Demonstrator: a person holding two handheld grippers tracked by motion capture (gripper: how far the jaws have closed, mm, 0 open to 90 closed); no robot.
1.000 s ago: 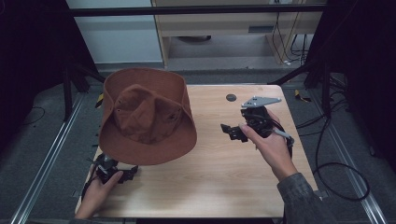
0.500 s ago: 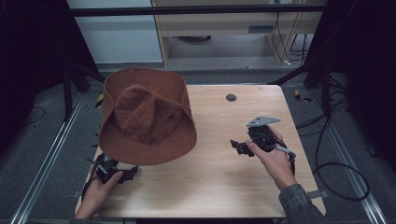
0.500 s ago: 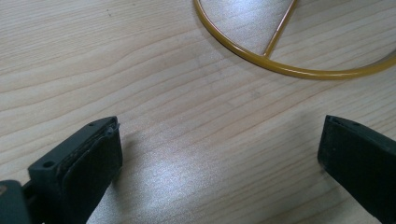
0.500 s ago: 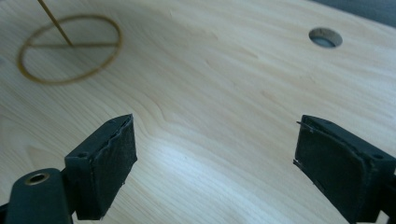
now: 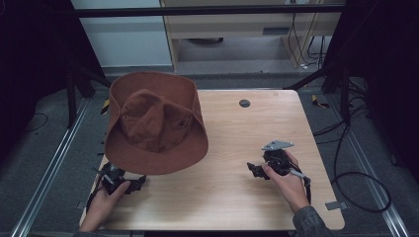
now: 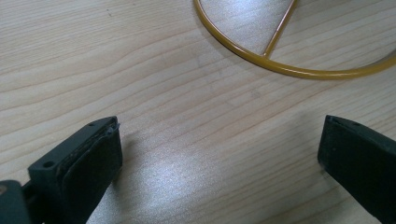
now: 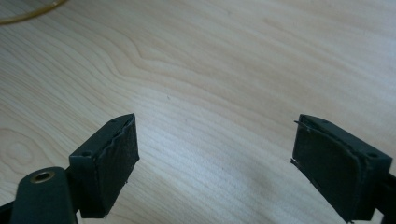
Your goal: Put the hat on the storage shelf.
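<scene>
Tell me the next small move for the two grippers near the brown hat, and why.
Probably bring the right gripper left toward the brown wide-brimmed felt hat. Both grippers are open with only bare wooden table between the jaws; the left gripper already sits by the brim, on a yellow wire stand.

Brown brimmed hat [image 5: 155, 123], raised, table's left

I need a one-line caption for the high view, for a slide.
Brown hat on a wooden table, with an open hand-held gripper on each side: left, right.
</scene>
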